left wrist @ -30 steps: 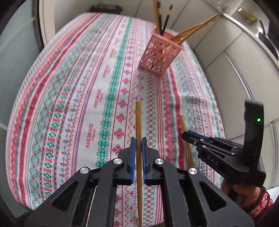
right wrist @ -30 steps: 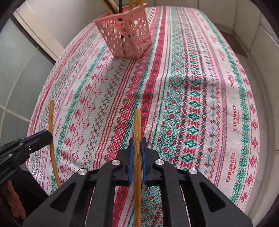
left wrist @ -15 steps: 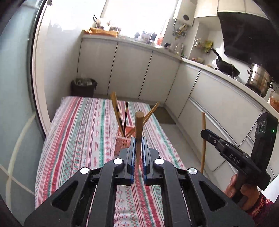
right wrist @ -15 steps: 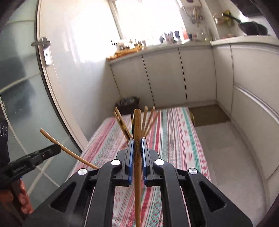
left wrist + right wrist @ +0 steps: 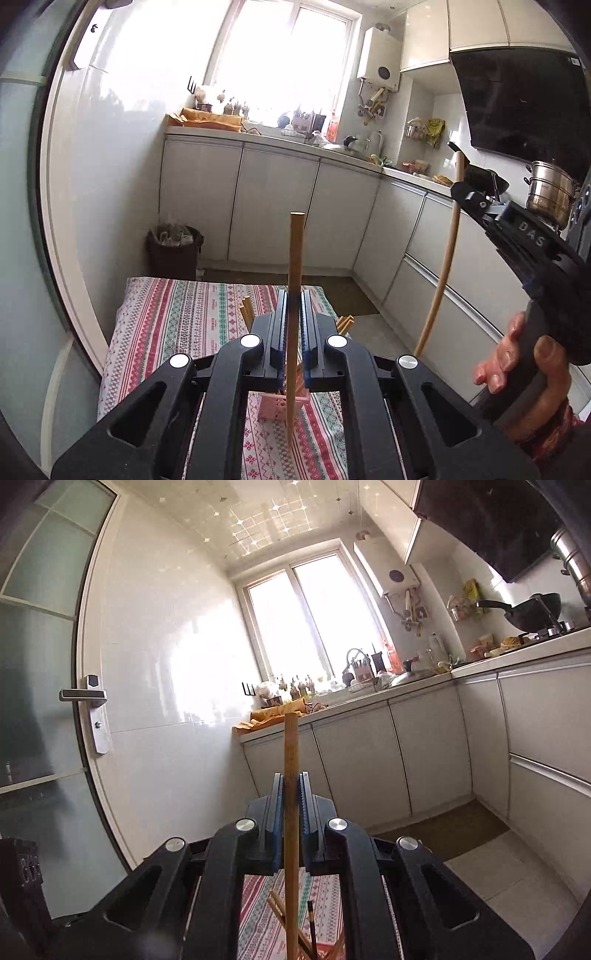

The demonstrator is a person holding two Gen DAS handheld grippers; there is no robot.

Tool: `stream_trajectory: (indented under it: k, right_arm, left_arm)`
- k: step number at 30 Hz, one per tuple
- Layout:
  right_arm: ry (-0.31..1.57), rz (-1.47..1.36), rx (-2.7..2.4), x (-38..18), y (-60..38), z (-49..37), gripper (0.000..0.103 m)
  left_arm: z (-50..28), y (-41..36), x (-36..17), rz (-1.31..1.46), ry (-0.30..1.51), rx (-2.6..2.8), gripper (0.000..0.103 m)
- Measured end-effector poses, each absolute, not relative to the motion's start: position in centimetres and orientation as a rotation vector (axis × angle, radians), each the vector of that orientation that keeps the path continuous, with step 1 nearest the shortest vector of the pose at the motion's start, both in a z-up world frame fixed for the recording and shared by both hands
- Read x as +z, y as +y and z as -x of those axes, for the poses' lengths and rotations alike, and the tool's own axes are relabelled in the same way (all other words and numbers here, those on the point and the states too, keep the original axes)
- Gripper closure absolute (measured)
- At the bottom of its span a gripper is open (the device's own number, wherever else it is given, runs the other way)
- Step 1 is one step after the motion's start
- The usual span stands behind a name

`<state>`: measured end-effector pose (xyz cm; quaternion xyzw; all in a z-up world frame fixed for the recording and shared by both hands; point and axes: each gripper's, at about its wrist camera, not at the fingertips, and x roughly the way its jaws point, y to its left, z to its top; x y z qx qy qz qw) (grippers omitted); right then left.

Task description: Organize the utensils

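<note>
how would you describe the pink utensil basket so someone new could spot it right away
Start at the striped red, green and white patterned tablecloth on the table in the middle of the kitchen floor. Low in the left wrist view, behind the black left gripper, stands the small pink plastic lattice basket. It is the only pink container there, with wooden chopsticks fanning out of it.

Left gripper (image 5: 293,325) points slightly downward, jaws clamped narrow. Right gripper (image 5: 290,805) points level, jaws likewise pinched. A hand (image 5: 524,365) grips its handle.
</note>
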<state>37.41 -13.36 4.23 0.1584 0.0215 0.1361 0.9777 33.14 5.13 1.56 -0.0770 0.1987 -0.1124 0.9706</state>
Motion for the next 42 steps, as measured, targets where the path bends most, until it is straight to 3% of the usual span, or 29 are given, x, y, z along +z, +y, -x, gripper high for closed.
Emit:
stream_trajectory:
  k: [13,15,16,22,24,30,42]
  right_arm:
    - [0.005,-0.202,0.143,-9.0,-7.2,-45.1,0.092]
    - [0.015,-0.206,0.136,-10.7,-7.2,-44.7,0.062]
    - [0.018,-0.207,0.133,-11.0,-7.3,-44.4,0.058]
    - [-0.016,-0.223,0.142,-7.3,-9.3,-41.2,0.055]
    - [-0.039,-0.249,0.137,-6.1,-10.9,-39.2,0.045]
    - [0.014,-0.34,0.101,-5.6,-14.8,-34.8,0.034]
    - [0.176,-0.453,0.083,-7.5,-18.4,-36.7,0.034]
  left_arm:
    - [-36.5,9.2,-1.7,0.229,0.373,-0.237,0.097]
    - [-36.6,9.5,-1.9,0.234,0.37,-0.234,0.097]
    - [-36.7,9.4,-2.0,0.235,0.37,-0.236,0.097]
    - [-37.3,8.2,-1.3,0.225,0.363,-0.254,0.098]
    - [-37.6,7.5,-0.7,0.223,0.35,-0.262,0.098]
    - [-37.9,5.8,1.0,0.222,0.315,-0.293,0.098]
    - [-37.4,4.6,1.5,0.21,0.289,-0.311,0.098]
